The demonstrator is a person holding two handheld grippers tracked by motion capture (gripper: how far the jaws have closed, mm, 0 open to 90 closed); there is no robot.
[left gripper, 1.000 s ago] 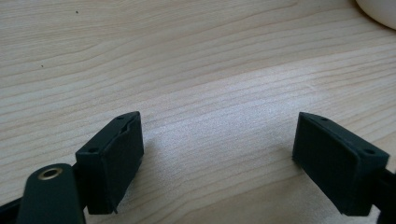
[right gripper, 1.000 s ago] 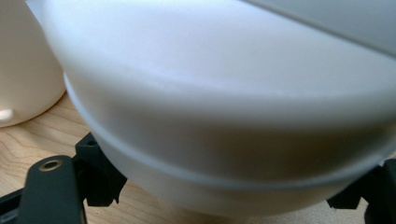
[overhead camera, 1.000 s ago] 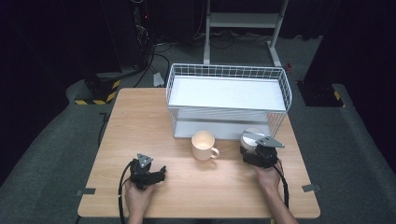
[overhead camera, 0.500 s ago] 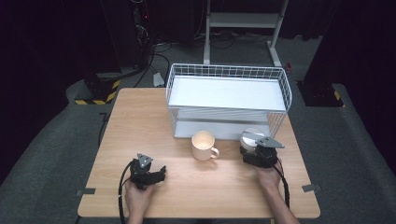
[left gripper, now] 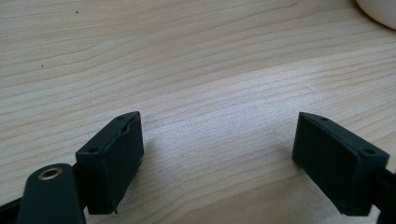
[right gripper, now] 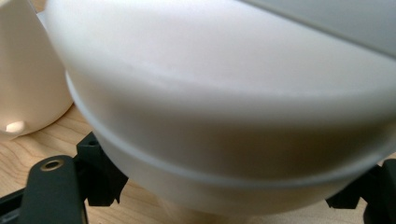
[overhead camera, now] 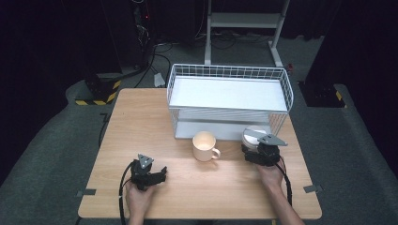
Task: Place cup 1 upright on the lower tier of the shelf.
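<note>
Left gripper (overhead camera: pixel 162 172): rests low at the near left of the wooden surface (overhead camera: pixel 141 122), held by a hand; its jaws stand apart with only bare wood between them, so it is released.
Right gripper (overhead camera: pixel 259 151): at the near right, held by the other hand, its jaws straddling the white bowl (right gripper: pixel 224 121); the bowl sits between them, but I cannot tell whether the pads press on it.
White bowl: on the surface near its right edge, just in front of the wire basket (overhead camera: pixel 229 73).
Mug (overhead camera: pixel 204 146): cream, upright, mid-surface, left of the bowl, handle turned to the right.
Wire basket: white, at the far side, beyond mug and bowl.
</note>
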